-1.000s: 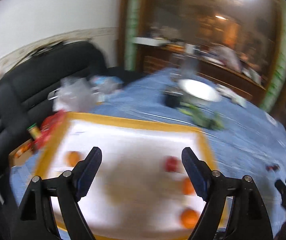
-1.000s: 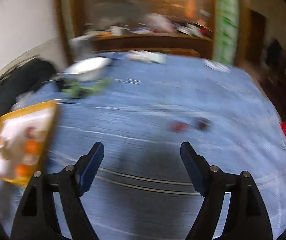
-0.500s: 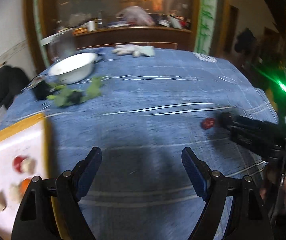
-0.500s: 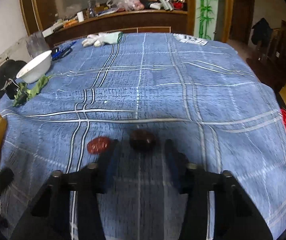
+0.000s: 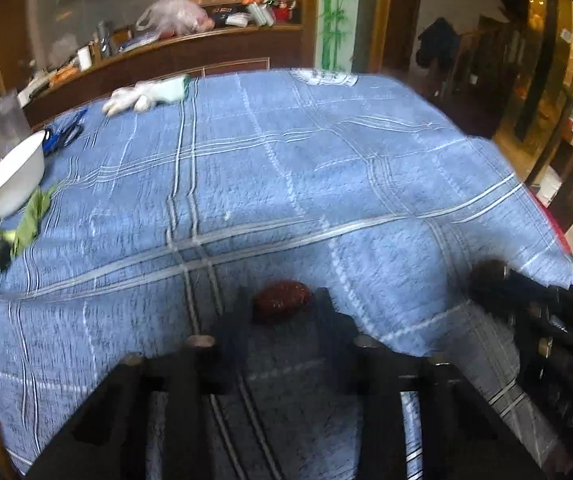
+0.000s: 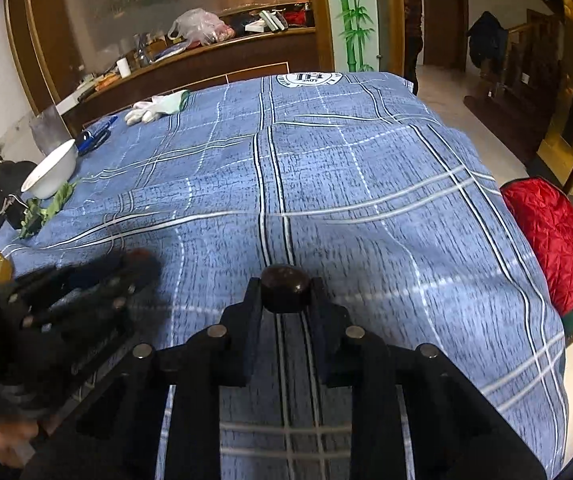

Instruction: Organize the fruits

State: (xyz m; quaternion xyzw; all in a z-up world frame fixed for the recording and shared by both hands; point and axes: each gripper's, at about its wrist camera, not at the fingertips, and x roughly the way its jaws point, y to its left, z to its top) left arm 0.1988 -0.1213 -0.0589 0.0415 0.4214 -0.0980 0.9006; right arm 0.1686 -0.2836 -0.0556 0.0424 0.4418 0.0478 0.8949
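Two fruits — dark one [image 6: 285,288] pinched in right jaws, red one [image 5: 282,301] between narrowed left jaws, contact unclear.

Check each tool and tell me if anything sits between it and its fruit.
Nothing visible does. The red fruit lies on the blue cloth between the left tool fingers, with a small gap on each side. The dark fruit is already pinched in the right tool.

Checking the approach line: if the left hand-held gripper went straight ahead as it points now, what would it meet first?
Probably the red fruit, lying on the blue cloth between the left hand-held gripper fingertips; contact is unclear through blur.
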